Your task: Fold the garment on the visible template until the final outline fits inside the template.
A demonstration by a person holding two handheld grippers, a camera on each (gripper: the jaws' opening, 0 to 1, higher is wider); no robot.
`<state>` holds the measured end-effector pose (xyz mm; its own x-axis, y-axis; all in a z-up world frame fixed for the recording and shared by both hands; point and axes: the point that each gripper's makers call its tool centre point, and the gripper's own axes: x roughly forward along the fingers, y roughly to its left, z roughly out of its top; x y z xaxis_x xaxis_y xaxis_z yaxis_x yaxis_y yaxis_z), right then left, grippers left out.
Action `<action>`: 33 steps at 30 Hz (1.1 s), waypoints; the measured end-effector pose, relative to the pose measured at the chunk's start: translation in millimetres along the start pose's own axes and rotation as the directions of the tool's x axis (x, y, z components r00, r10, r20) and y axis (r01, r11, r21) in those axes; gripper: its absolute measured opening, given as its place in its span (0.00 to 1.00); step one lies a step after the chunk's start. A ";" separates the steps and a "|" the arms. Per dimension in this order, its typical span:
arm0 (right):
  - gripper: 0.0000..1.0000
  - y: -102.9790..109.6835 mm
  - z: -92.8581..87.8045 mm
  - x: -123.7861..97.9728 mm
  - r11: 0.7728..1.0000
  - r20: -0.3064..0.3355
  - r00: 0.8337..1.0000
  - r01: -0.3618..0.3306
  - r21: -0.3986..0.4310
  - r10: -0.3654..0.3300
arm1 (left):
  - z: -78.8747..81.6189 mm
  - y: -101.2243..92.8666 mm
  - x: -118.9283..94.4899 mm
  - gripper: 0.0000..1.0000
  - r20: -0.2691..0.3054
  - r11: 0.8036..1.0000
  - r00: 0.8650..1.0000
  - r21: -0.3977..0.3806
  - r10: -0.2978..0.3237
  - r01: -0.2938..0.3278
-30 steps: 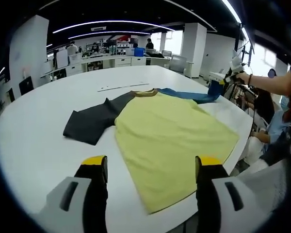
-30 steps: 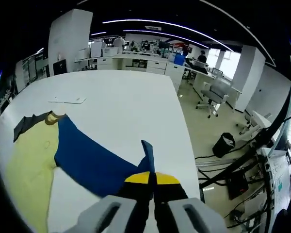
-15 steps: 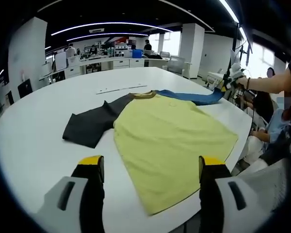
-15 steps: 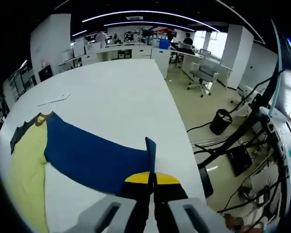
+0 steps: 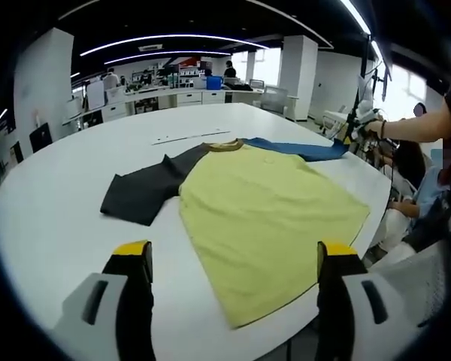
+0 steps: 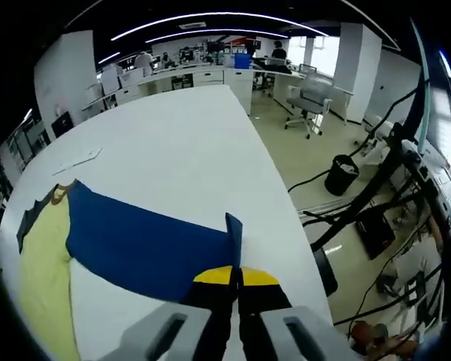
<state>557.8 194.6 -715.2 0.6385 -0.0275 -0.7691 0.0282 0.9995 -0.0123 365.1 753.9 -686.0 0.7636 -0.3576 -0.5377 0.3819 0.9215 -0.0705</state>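
Right gripper [image 6: 236,277] jaws pinched together on end of blue sleeve [image 6: 146,244], sleeve pulled out flat across white table [image 6: 180,150]. Left gripper [image 5: 231,259] jaws wide apart, holding nothing, above near table edge. Shirt [image 5: 263,210] flat on table: yellow body in middle, dark grey sleeve [image 5: 146,192] to left, blue sleeve to far right. Thin paper strip [image 5: 188,136] on table beyond collar.

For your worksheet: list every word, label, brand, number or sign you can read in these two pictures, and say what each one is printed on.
None can be read.
The yellow shirt, its blue sleeve and the white table carry no visible print.
The paper strip on the table and the far shelves are too small and blurred to read.
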 end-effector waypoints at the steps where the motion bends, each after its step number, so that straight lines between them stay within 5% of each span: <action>1: 0.00 1.0 1.7 0.3 1.000 0.001 1.000 -0.003 -0.001 0.003 | 0.0 0.0 -0.1 0.89 -0.001 1.000 1.000 0.000 -0.001 0.001; 33: 0.00 87.9 69.7 10.8 0.980 0.040 0.985 -0.161 -0.115 0.166 | -0.5 3.0 -3.8 0.94 -0.011 1.000 1.000 0.017 -0.013 0.014</action>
<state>620.8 281.1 -680.1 0.6645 0.1388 -0.7342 -0.1639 0.9858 0.0380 363.1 758.1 -684.5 0.7528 -0.3682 -0.5456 0.4011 0.9138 -0.0633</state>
